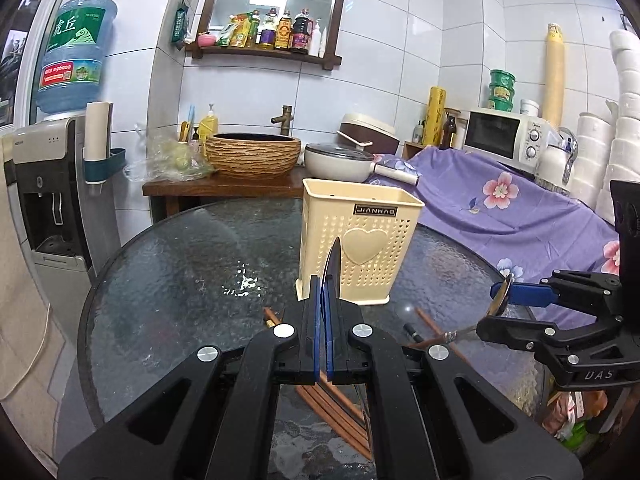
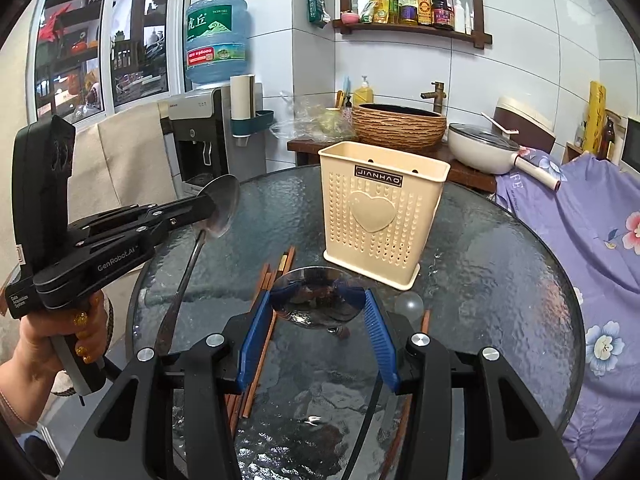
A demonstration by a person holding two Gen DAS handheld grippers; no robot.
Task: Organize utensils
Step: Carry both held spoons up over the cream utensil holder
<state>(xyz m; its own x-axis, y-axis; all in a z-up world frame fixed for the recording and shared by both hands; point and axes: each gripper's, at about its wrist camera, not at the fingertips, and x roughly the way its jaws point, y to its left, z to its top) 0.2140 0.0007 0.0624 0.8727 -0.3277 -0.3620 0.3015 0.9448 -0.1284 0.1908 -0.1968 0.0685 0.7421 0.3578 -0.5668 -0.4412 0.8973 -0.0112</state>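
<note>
A cream perforated utensil holder (image 1: pixel 358 242) (image 2: pixel 382 214) stands upright on the round glass table (image 1: pixel 168 280) (image 2: pixel 500 280). My left gripper (image 1: pixel 323 300) (image 2: pixel 212 206) is shut on the bowl of a steel spoon (image 1: pixel 333 264) (image 2: pixel 222 208), held edge-on above the table in front of the holder, handle hanging down. My right gripper (image 2: pixel 318 300) (image 1: pixel 498 300) is shut on the bowl of a second steel spoon (image 2: pixel 318 298) (image 1: pixel 500 296), held above the table right of the holder. Brown chopsticks (image 1: pixel 336 412) (image 2: pixel 262 320) lie on the glass beneath both grippers.
A wooden stand with a woven basin (image 1: pixel 254 154) and a white pan (image 1: pixel 340 160) sits behind the table. A purple floral cloth (image 1: pixel 500 204) covers the counter to the right, with a microwave (image 1: pixel 506 134). A water dispenser (image 1: pixel 44 184) stands at the left.
</note>
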